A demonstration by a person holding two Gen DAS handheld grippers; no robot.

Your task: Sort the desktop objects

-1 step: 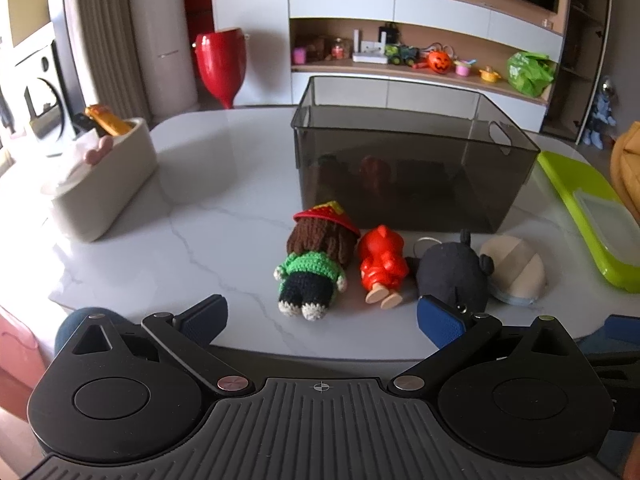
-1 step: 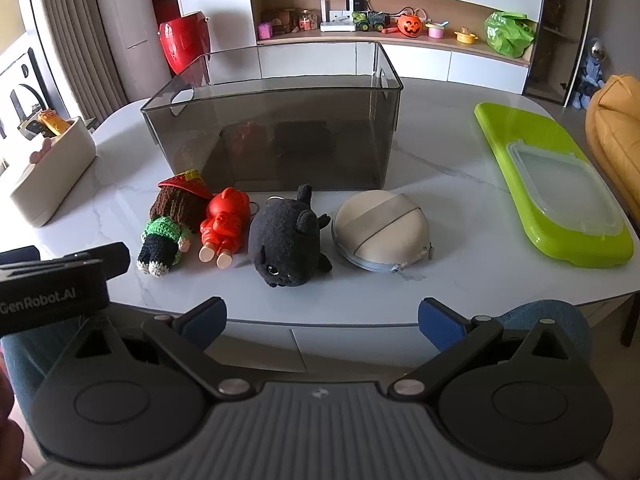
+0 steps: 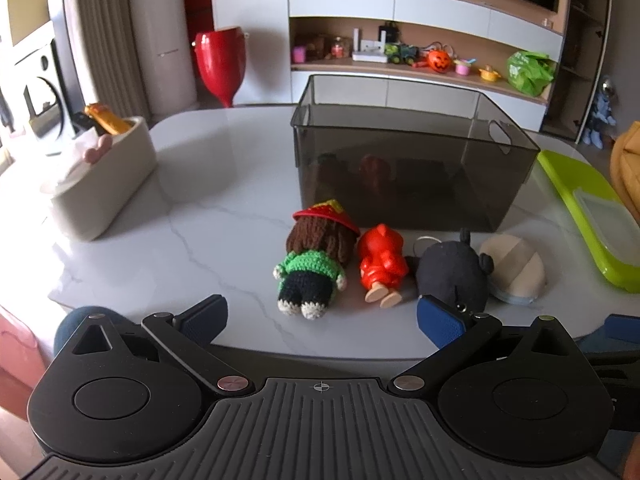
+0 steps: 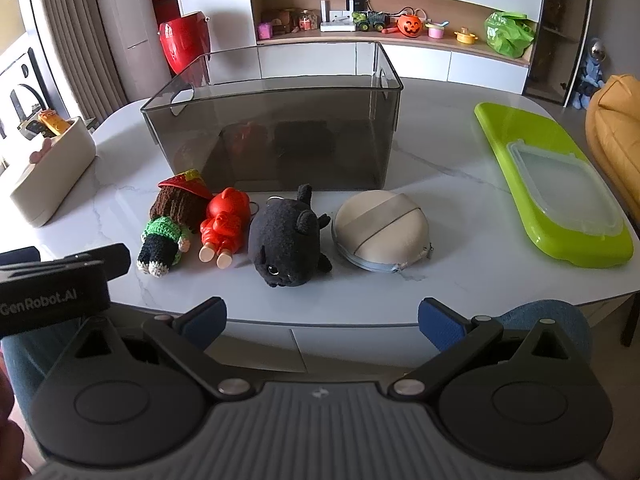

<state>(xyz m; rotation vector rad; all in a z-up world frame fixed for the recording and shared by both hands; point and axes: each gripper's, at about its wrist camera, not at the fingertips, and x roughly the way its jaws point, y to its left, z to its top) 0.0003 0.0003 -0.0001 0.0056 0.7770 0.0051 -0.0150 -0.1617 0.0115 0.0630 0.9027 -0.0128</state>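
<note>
I hold both claws back at the near edge of the white marble table [image 4: 460,152], and neither one touches anything. My left gripper [image 3: 322,318] has its blue pads spread wide with nothing between them, hanging just short of the toys; my right gripper [image 4: 322,320] is spread the same way, empty, over the table's front rim. Four things lie in a row ahead of me, close in front of the smoky transparent bin [image 4: 276,136]. Farthest left is the crocheted doll [image 3: 314,258] with brown hair, red hat and green sweater, lying flat with its feet towards me. Just beside it, touching or nearly so, lies the red figurine [image 3: 382,260], also feet towards me. Next comes the black plush cat [image 4: 286,240], its face turned to my right claw, and a metal ring shows behind it. At the right end of the row sits the round beige zip pouch [image 4: 380,230], just beside the cat's paw. The bin stands upright with its top open; dark shapes show through its wall, but I cannot tell whether they are contents or reflections. Well apart on the right lies a lime-green tray [image 4: 516,128] bearing a clear lid [image 4: 560,192], and on the far left stands a cream caddy [image 3: 108,184].
</note>
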